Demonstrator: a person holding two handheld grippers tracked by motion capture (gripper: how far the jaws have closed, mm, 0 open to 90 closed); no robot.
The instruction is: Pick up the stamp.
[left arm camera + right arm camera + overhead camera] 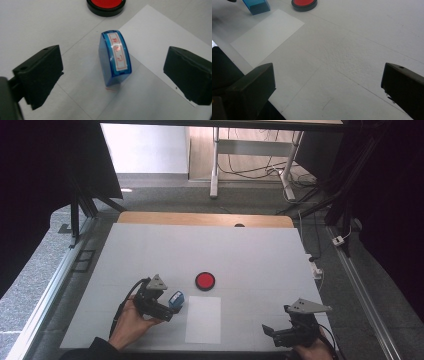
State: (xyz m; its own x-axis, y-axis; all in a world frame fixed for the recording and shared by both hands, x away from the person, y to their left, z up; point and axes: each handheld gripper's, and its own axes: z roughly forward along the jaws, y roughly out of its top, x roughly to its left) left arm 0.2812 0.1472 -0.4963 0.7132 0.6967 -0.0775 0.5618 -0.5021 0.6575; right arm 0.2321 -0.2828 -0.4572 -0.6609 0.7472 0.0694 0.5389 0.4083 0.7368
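Left claw (112, 72) standing released, jaws bracketing translucent blue plastic stamp (114, 56) without touching; stamp tilting on white-covered desk (260, 255) near front edge, just beside white paper sheet (203, 319), round red ink pad (205, 280) behind. Risk: uneven jaw contact tipping stamp over or skidding it onto sheet, smearing ink. Right claw (328, 85) released, idling near front right corner.

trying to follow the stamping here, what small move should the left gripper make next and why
Probably ease the left gripper forward a little and close on the blue stamp. Its jaws stand open on either side of the stamp, with a clear gap to each. The stamp rests on the table at the edge of the white paper, near the red ink pad, so it looks ready to be gripped.
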